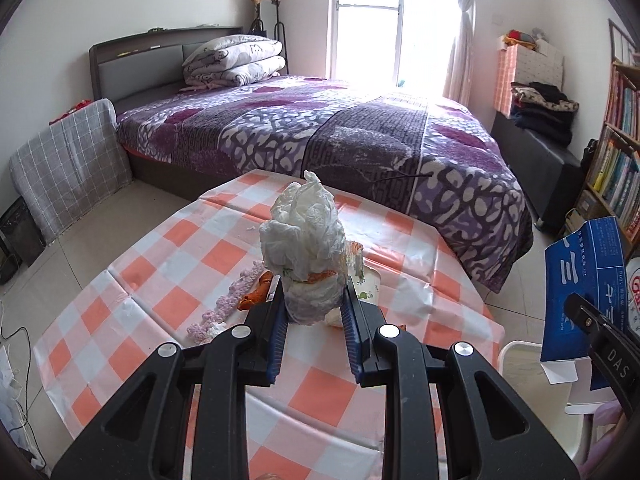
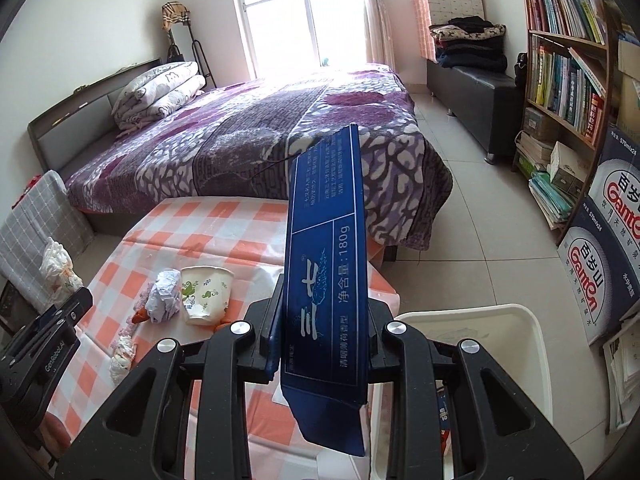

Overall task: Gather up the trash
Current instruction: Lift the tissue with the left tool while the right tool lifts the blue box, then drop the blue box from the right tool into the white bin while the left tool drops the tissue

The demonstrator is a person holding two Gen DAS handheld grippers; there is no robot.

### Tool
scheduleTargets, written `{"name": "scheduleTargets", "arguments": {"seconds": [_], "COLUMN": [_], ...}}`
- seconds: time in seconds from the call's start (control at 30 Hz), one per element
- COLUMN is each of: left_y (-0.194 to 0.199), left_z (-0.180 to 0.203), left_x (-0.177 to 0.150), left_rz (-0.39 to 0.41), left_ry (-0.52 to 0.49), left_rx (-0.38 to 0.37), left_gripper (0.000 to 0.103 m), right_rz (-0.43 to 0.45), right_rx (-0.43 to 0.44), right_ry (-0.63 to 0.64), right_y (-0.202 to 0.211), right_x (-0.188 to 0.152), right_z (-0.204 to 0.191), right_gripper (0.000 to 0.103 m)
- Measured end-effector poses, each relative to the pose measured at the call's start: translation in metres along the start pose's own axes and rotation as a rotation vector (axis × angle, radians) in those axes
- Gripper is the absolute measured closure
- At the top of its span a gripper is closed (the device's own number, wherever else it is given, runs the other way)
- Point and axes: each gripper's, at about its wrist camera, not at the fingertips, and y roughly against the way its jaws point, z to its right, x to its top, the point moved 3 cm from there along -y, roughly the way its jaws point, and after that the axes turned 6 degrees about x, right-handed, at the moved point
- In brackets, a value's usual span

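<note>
Trash gripped in both claws above the checkered counter [image 1: 168,248]
Left claw [image 1: 314,304] pinches crumpled tissue [image 1: 304,232]; right claw [image 2: 324,320] clamps a blue box [image 2: 326,264].

A table [image 2: 224,216] covered with an orange-and-white checked cloth is seen beside the bed. On it a paper cup [image 2: 206,294] is laid on its side, with a crumpled paper ball [image 2: 164,298] just beside it. Orange scraps [image 1: 256,294] and a pinkish knitted strip [image 1: 228,304] are strewn nearby.

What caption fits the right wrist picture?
Right gripper holds a flat blue box beside the white bin.
</note>
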Motion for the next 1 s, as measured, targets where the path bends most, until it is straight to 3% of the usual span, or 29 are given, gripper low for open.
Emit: {"name": "scheduleTargets", "arguments": {"seconds": [0.47,0.73,1.0], "left_y": [0.01,0.021,0.033], "left_z": [0.062,0.104,0.143], "left_x": [-0.01,-0.019,-0.031], "left_rz": [-0.003,0.003,-0.007], "left_ry": [-0.093,-0.159,-0.219], "left_rx": [-0.085,-0.142,-0.209], "left_gripper": [0.077,0.077,0.077], "right_rz": [-0.016,0.016,0.05], "right_rx": [-0.089,-0.16,-0.222], "right_ry": [-0.161,-0.26,-0.345], "right_y": [0.018,0.036,0.054], "right_x": [0.002,-0.001,-0.003], "right_z": [0.079,0.122,0.165], "right_gripper": [0.075,0.054,0.04]}}
